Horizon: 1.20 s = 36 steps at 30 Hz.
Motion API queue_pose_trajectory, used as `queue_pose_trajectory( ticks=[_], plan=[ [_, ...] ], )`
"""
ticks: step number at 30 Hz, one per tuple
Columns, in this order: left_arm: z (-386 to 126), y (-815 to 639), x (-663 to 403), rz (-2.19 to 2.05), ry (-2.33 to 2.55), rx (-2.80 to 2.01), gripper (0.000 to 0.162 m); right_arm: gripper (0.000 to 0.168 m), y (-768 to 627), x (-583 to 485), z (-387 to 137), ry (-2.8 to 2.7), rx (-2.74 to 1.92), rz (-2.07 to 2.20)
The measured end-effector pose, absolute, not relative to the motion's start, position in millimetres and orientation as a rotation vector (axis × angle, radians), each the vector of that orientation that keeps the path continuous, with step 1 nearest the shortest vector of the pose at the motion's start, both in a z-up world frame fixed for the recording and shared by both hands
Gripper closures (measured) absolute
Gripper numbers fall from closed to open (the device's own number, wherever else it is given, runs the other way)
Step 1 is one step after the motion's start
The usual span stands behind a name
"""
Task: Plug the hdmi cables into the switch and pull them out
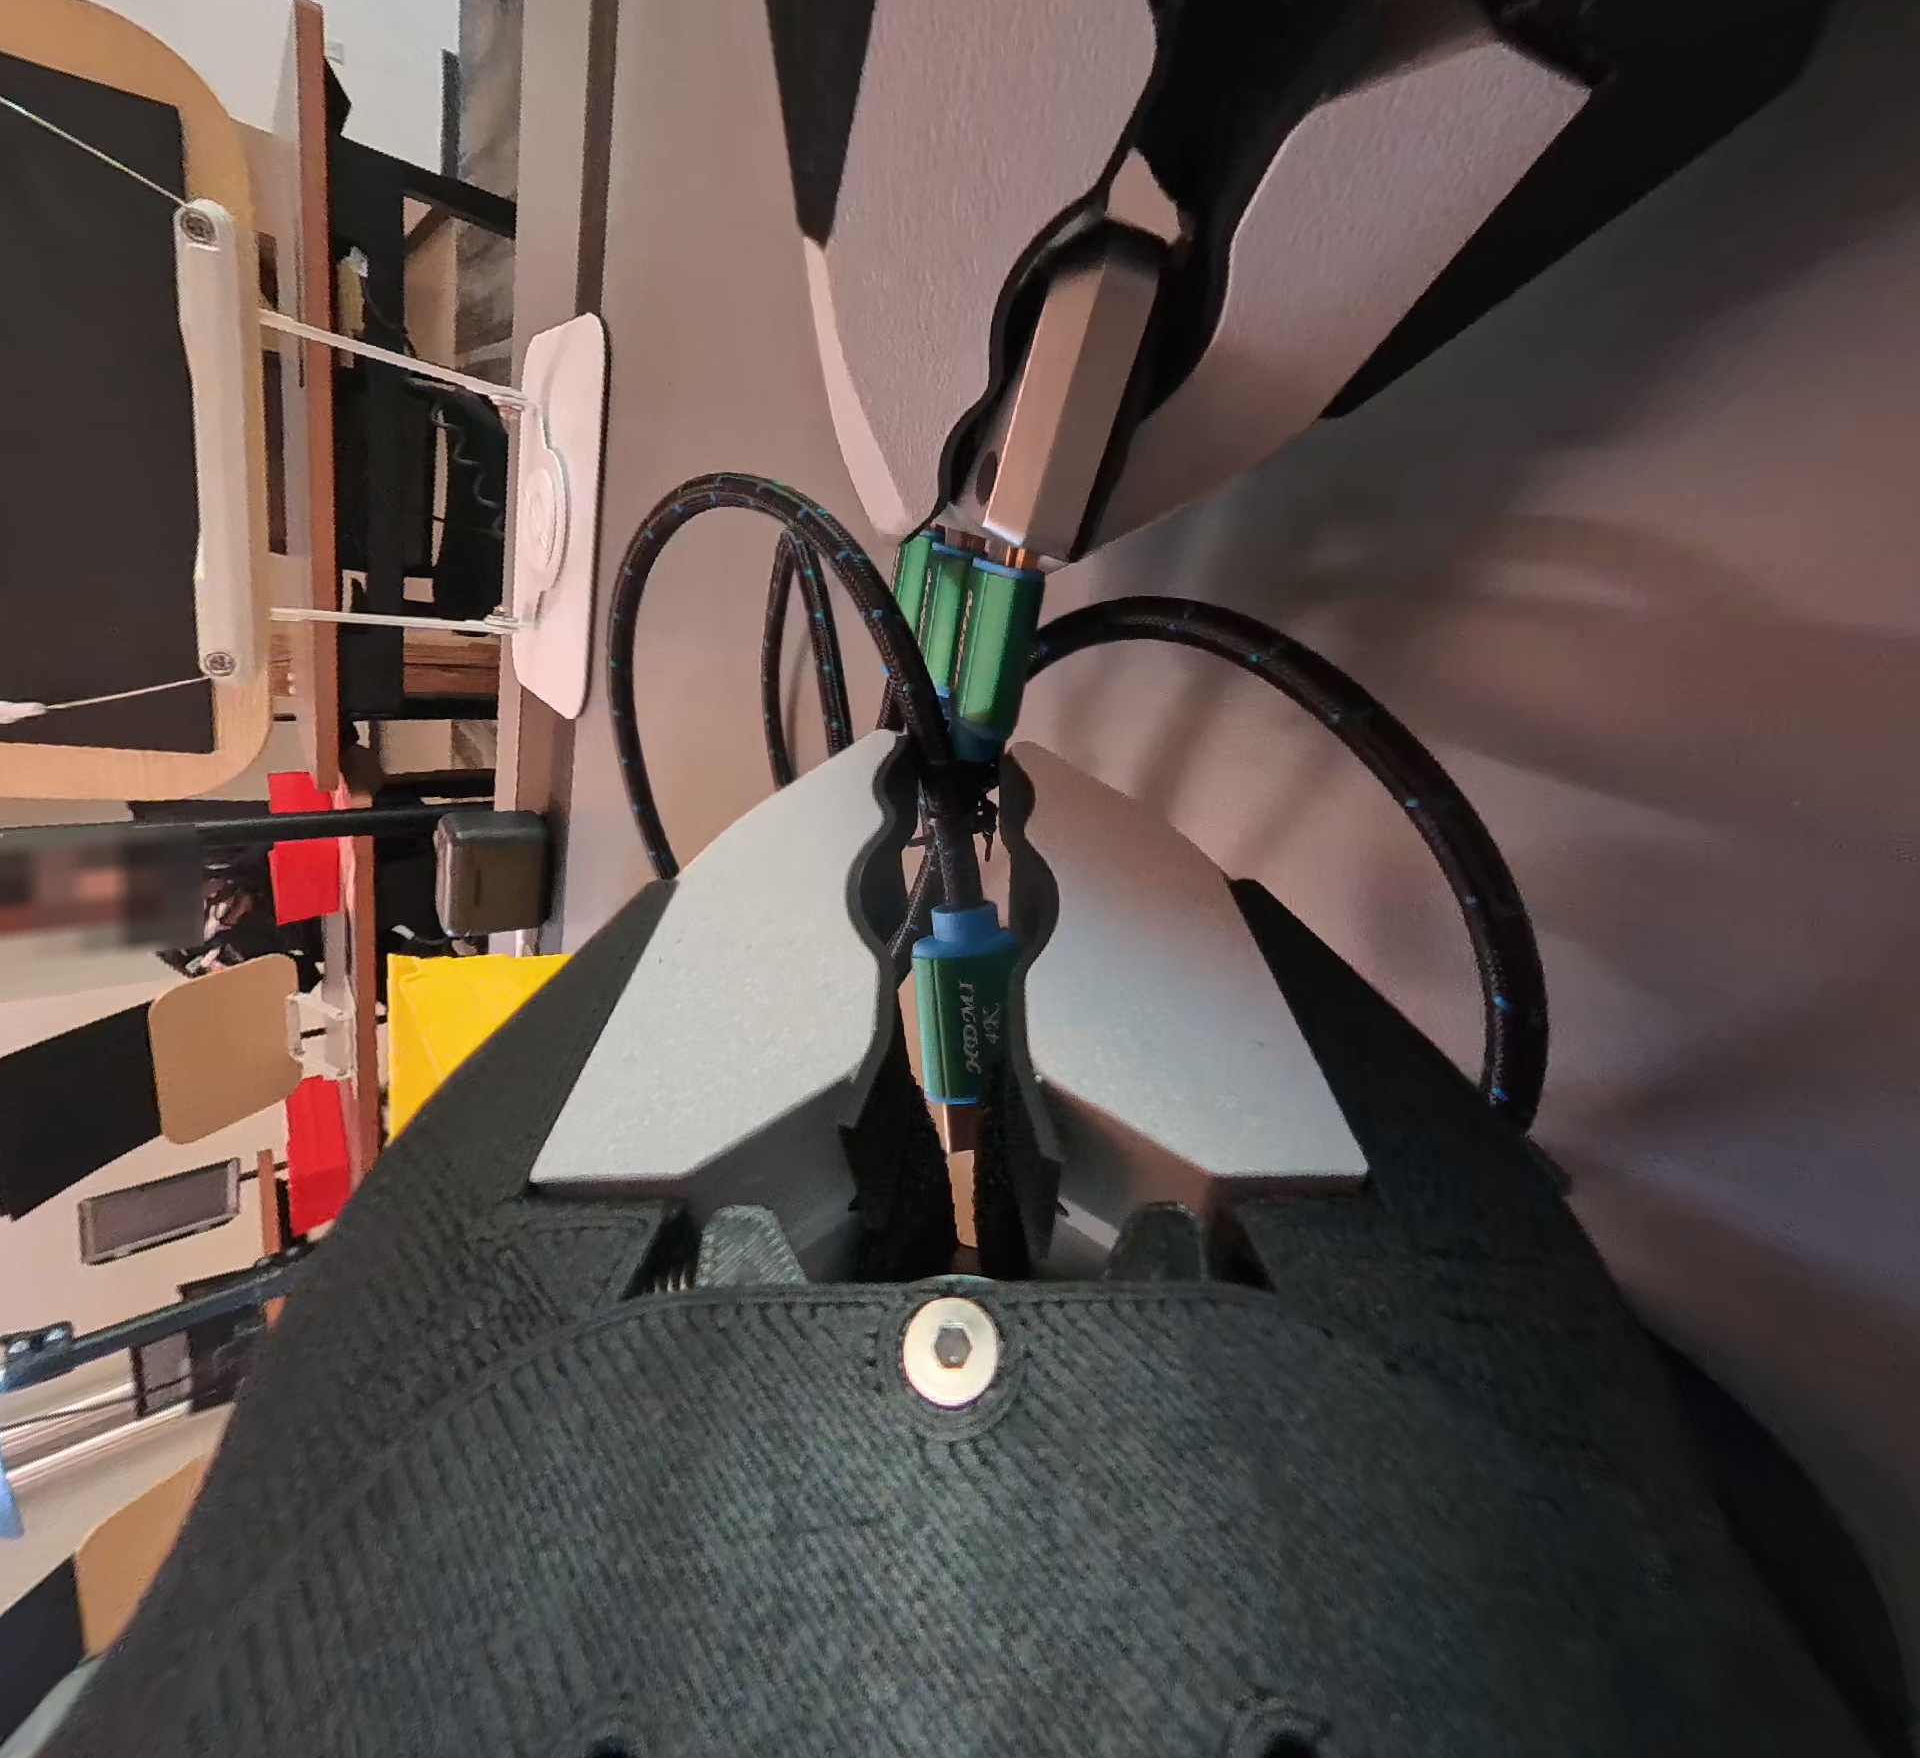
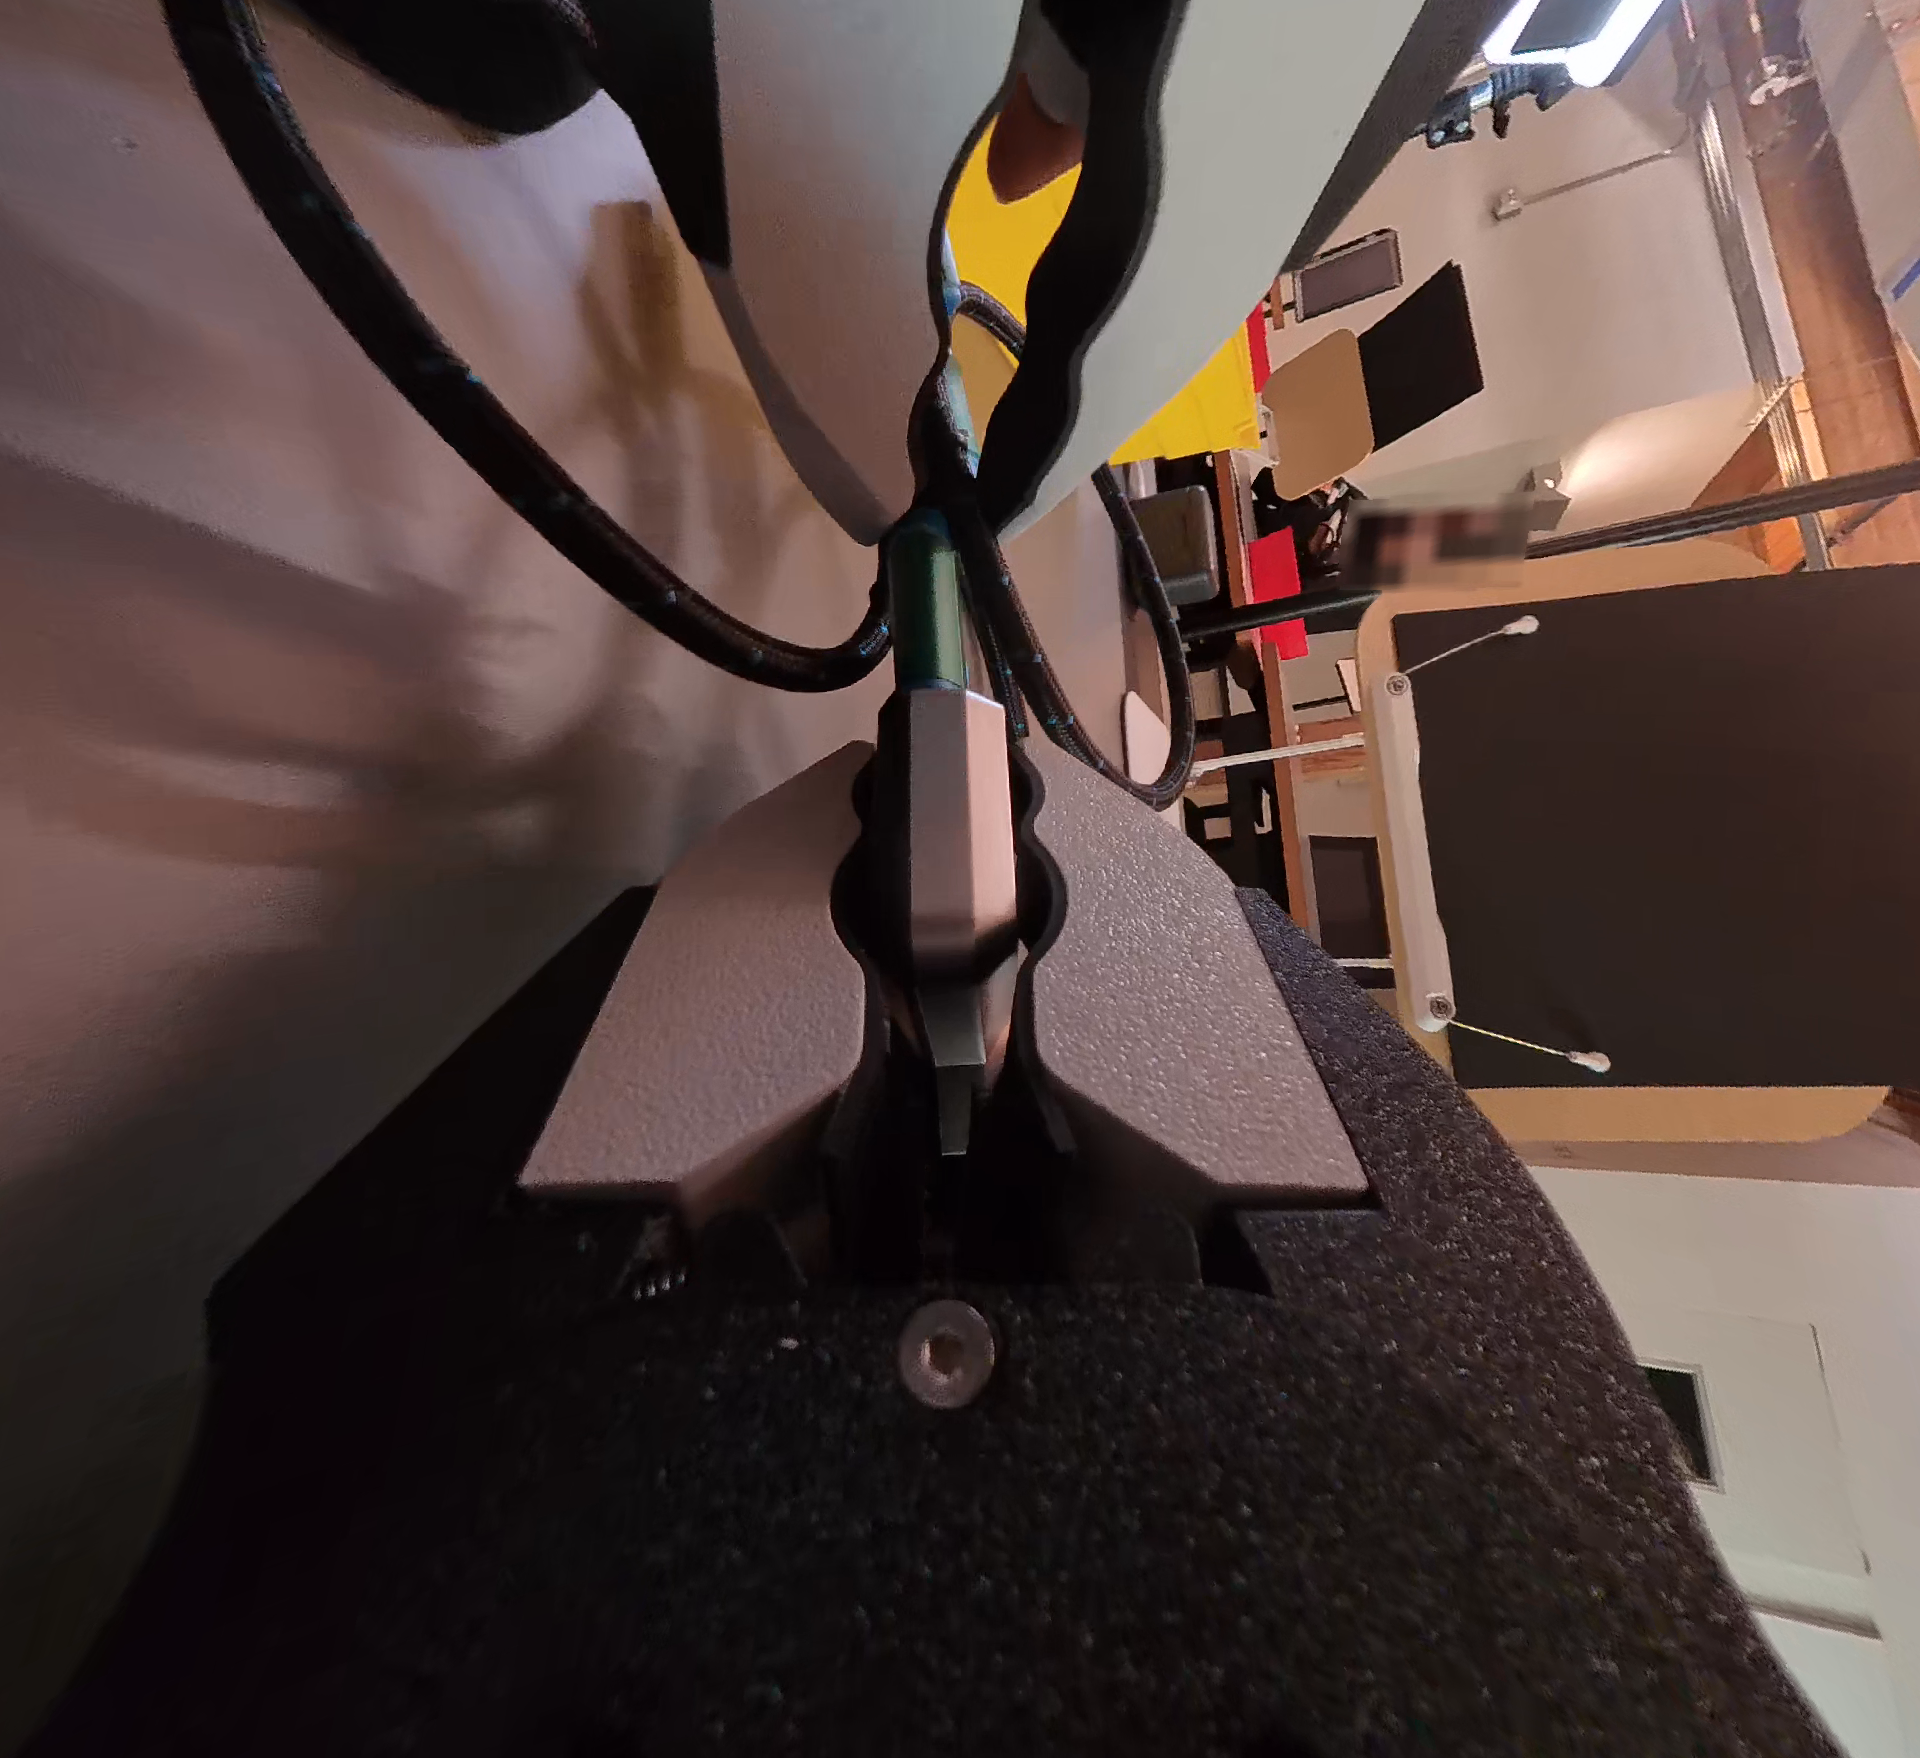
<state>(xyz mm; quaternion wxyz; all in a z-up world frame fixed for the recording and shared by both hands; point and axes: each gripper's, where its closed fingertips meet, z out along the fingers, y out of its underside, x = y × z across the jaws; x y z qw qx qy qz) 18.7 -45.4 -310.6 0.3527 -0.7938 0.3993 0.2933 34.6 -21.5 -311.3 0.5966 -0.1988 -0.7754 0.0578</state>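
In the left wrist view my left gripper [image 1: 948,763] is shut on a black braided HDMI cable [image 1: 940,804] just behind its loose green plug [image 1: 961,1012], which lies between my fingers with its metal end towards the camera. Opposite it, my right gripper [image 1: 1013,534] is shut on the silver switch [image 1: 1070,399], which has three green plugs [image 1: 966,628] plugged in. In the right wrist view my right gripper [image 2: 948,773] clamps the switch [image 2: 961,835]. A green plug [image 2: 928,607] sits in its far end. The left gripper [image 2: 940,513] pinches the cables just beyond.
Braided cable loops [image 1: 1455,825] hang to both sides over the pale table [image 1: 1610,721]. Past the table edge are a white pad [image 1: 561,513], a dark cube [image 1: 488,867], a yellow bin [image 1: 457,1012], red bins [image 1: 301,835] and a wood-framed black board [image 2: 1662,825].
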Motion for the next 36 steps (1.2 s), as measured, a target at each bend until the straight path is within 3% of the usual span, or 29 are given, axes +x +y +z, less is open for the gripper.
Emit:
queue_pose_trajectory(
  ticks=[19, 23, 28, 36],
  plan=[
    [-322, -45, 36, 0.465, 0.94, -2.091, 0.146, 0.147, -15, 35, -325, -1.88, -0.433, 0.088],
    [-326, -48, 34, 0.528, 0.971, -2.097, 0.147, 0.133, 1, 42, -331, -1.92, -0.415, 0.044],
    [-328, -51, 35, 0.519, 0.989, -2.069, 0.147, 0.147, 2, 39, -335, -1.921, -0.32, -0.062],
    [-332, -51, 42, 0.421, 0.99, -2.073, 0.151, 0.149, -3, 41, -343, -1.966, -0.363, -0.061]
  ],
)
